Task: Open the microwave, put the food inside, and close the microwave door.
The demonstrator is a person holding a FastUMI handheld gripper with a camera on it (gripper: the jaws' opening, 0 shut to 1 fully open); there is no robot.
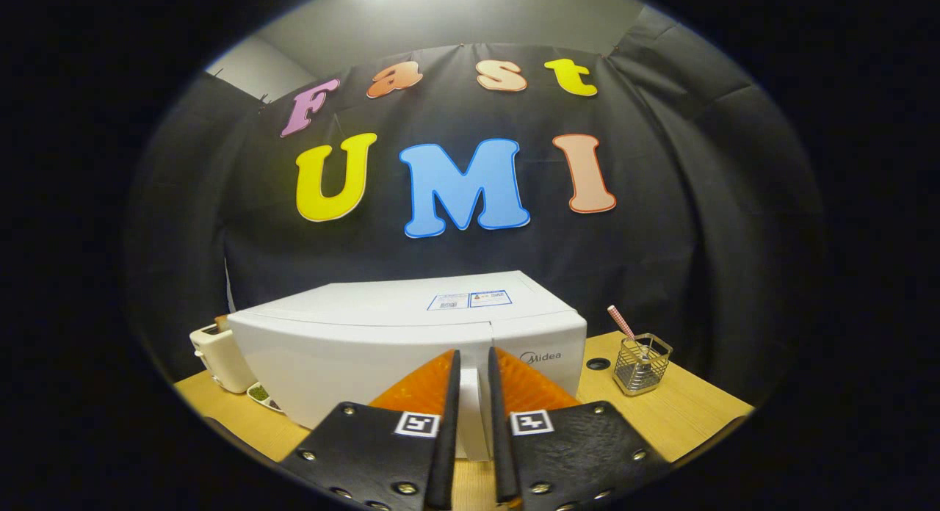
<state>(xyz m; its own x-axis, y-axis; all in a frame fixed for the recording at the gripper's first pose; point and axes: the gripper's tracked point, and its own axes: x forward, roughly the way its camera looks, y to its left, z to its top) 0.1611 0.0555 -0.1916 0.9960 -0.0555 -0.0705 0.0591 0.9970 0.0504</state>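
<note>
Gripper view looks at the white microwave (382,342) on the bench (683,415), at twelve o'clock, door shut. The hand-held gripper (474,364) is parted narrowly, holding nothing, fingers flanking the door's vertical handle (470,415). That handle looks rigid, smooth, likely slippery; grip it mid-length.
</note>
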